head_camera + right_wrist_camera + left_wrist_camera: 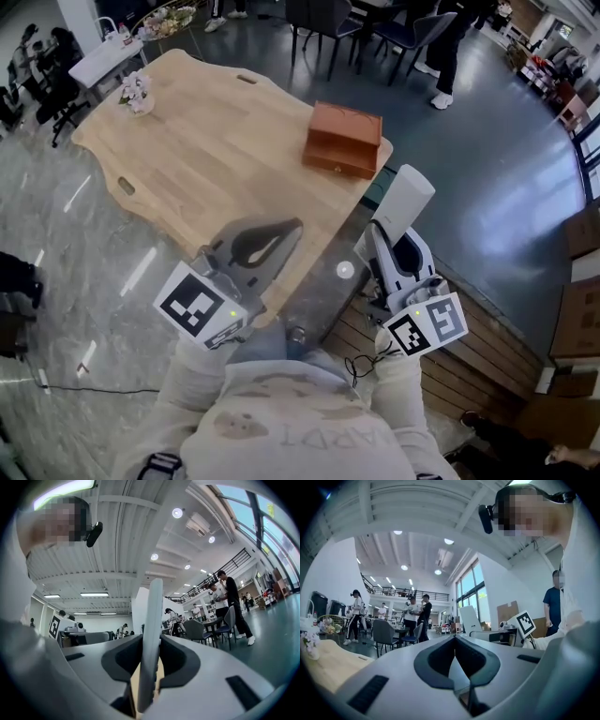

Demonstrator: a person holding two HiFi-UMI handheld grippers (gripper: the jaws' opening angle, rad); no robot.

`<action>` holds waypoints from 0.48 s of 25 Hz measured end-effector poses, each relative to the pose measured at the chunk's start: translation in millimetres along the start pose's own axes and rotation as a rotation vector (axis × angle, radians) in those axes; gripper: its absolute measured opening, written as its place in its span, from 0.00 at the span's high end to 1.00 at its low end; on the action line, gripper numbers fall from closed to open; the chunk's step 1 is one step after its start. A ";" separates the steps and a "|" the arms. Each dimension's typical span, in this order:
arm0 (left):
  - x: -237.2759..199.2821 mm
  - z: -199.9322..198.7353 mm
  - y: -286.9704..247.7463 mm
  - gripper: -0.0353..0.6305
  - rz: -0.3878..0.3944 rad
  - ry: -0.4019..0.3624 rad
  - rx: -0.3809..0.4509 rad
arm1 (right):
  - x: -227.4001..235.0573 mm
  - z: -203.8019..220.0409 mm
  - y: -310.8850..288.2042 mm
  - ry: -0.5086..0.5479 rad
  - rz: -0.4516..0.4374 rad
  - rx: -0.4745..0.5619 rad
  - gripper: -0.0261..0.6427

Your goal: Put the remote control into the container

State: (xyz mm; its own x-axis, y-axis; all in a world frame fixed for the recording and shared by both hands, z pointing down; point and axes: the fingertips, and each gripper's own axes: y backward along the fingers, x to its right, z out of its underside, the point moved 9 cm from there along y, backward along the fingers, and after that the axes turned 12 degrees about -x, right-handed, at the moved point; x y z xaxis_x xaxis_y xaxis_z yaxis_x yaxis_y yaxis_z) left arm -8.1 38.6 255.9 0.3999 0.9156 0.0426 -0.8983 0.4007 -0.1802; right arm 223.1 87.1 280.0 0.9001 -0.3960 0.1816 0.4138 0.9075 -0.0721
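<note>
right gripper (151, 641) fingers pinch the white remote (153, 616); left gripper (454, 638) fingers pressed together — brown container (343, 139) on table (187, 150), chairs (323, 19) beyond.

The only lettering is a faint print across the chest of the person's sweatshirt (302, 437), seen upside down and too unclear to read surely, while the left marker cube (200, 307) and right marker cube (428, 325) carry black-and-white square code patterns.

The container (343, 139) sits on the table's (202, 155) right edge.
</note>
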 end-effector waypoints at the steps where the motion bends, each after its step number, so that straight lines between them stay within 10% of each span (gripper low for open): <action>1: -3.9 -0.6 -3.9 0.93 -0.001 -0.001 -0.002 | 5.1 -0.8 -5.0 0.010 0.005 -0.006 0.81; 12: -47.5 -2.1 -32.5 0.93 0.012 0.029 0.000 | 55.8 -5.8 -72.3 0.203 0.086 -0.173 0.81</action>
State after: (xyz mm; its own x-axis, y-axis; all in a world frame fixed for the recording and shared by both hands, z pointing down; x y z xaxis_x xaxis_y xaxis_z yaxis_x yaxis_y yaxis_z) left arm 2.5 -18.0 257.7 0.3938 0.9191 0.0122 -0.9032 0.3894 -0.1805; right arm 244.2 -1.4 289.6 0.9346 -0.3544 -0.0309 0.3362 0.9085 -0.2482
